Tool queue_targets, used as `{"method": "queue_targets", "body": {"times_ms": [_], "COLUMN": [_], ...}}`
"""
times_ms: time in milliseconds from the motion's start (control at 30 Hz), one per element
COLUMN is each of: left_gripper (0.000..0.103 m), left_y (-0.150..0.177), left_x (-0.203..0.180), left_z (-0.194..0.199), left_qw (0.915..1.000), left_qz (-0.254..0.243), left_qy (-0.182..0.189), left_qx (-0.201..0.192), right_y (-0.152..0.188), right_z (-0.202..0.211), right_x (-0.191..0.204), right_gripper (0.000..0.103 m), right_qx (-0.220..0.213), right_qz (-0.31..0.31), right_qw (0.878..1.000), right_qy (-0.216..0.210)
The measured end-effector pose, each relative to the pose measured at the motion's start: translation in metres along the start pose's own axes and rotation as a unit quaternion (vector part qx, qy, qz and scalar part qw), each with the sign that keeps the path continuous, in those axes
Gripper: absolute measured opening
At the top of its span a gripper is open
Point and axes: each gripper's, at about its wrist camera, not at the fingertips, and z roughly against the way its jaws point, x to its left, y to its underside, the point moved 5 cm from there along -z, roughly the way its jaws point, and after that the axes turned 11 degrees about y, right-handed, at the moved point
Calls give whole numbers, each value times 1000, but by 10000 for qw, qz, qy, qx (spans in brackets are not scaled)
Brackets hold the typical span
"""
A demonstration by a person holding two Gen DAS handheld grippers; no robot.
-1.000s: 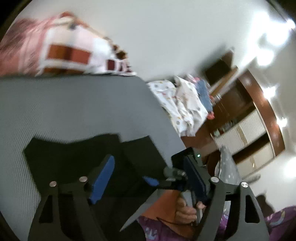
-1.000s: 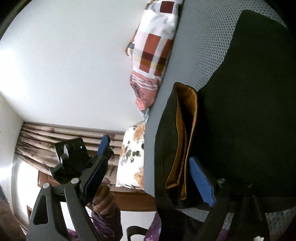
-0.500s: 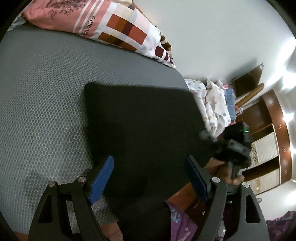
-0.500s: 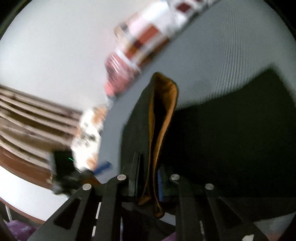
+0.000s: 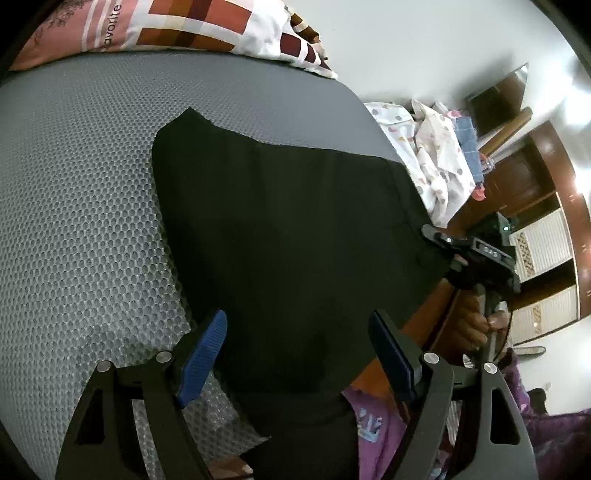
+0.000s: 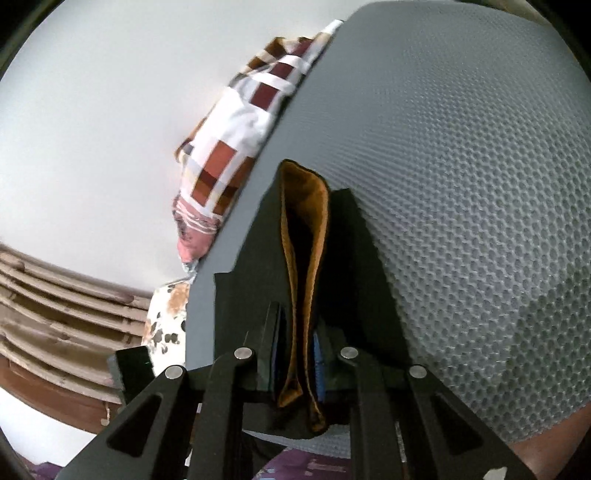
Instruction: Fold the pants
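Black pants (image 5: 288, 229) lie spread on the grey honeycomb bed cover (image 5: 81, 206). My left gripper (image 5: 297, 347) is open, its blue pads either side of the near edge of the pants, holding nothing. My right gripper (image 6: 297, 354) is shut on the waistband of the pants (image 6: 303, 258), whose orange lining shows as a raised fold between the pads. The right gripper also shows in the left wrist view (image 5: 476, 258) at the pants' right edge, held by a hand.
A patchwork pillow (image 5: 177, 29) lies at the head of the bed; it also shows in the right wrist view (image 6: 236, 147). Loose clothes (image 5: 436, 155) are piled beyond the bed's right edge. Wooden cupboards (image 5: 539, 236) stand at the right. A floral pillow (image 6: 166, 321) lies near curtains.
My right gripper closed on the orange-lined waistband, which it was only straddling a second ago. My left gripper swung over the spread pants and stayed open.
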Motion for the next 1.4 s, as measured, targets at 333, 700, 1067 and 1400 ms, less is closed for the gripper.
{"method": "queue_targets", "body": {"times_ms": [333, 700, 1067, 1400], "left_gripper": [80, 84, 84, 85], "left_y": [-5, -4, -5, -6], "left_x": [9, 11, 7, 10], "left_z": [-12, -15, -22, -26], "left_qw": [9999, 9998, 10000, 9999], "left_qz": [117, 196, 66, 100], "left_qy": [-30, 65, 0, 15], "left_qx": [24, -28, 8, 15], "right_y": [-2, 27, 42, 33], "right_z": [-11, 56, 20, 10], "right_x": [-35, -25, -42, -25], "right_gripper": [14, 21, 22, 9], "right_qx": [43, -403, -59, -173], "right_qz": [-362, -767, -1199, -898], "right_qw": [9993, 9916, 9895, 9950], "right_qy": [-113, -956, -804, -407]}}
